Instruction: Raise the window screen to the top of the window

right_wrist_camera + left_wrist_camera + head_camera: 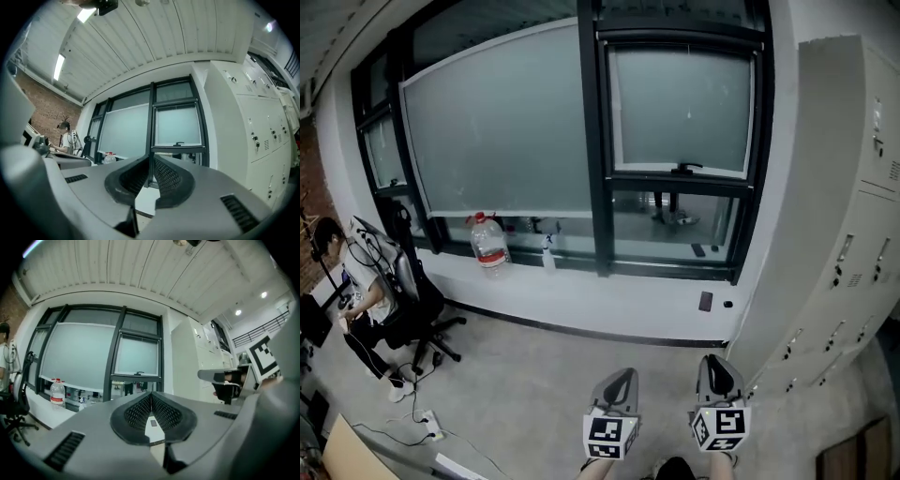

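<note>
Across the room, the window's right pane carries a grey screen [680, 108] [137, 356] [178, 125]. Its lower bar with a small dark handle [684, 169] stops above a clear strip of glass. A wider grey screen [502, 131] covers the left pane down to about the sill. Both grippers are low in the head view, far from the window. My left gripper [623, 373] [151, 395] is shut with nothing in it. Beside it, my right gripper [715, 361] [151, 158] is also shut and empty, its jaws pointing at the frame post.
A big water bottle [489, 246] and a spray bottle [547, 253] stand on the white sill [619, 300]. A person [356, 281] sits by an office chair [417, 300] at the left. Tall white lockers [844, 234] line the right. A power strip [431, 429] lies on the floor.
</note>
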Demonstrator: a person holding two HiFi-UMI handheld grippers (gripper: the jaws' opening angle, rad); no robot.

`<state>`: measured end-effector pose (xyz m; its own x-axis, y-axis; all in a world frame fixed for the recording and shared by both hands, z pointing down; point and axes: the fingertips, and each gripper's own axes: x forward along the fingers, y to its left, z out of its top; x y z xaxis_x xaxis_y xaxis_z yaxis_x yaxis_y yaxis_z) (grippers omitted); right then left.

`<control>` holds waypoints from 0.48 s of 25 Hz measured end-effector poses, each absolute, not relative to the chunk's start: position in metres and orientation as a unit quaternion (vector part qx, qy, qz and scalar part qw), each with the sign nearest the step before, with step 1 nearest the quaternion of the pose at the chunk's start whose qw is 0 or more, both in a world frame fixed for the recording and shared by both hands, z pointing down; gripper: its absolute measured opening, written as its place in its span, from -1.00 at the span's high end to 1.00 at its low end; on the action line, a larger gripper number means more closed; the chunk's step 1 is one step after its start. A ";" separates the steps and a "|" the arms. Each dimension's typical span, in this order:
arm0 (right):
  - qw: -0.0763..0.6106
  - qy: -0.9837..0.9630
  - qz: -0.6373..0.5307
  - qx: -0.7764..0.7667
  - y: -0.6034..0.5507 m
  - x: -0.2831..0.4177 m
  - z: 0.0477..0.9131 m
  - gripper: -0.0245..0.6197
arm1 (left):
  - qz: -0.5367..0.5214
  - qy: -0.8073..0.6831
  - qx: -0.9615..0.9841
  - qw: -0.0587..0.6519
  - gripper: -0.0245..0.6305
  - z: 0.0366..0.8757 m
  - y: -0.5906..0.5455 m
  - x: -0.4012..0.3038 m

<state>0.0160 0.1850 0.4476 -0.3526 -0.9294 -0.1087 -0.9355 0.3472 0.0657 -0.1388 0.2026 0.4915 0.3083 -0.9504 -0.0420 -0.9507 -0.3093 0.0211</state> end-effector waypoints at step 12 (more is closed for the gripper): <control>0.042 0.813 0.023 -0.581 0.301 0.054 0.453 0.81 | 0.025 0.557 -0.830 0.000 0.91 0.481 0.295 -0.082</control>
<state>0.0537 0.3015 0.4533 -0.3219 -0.9419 -0.0957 -0.9458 0.3245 -0.0120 -0.0819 0.2946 0.4808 0.3786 -0.9247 -0.0408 -0.9246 -0.3798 0.0283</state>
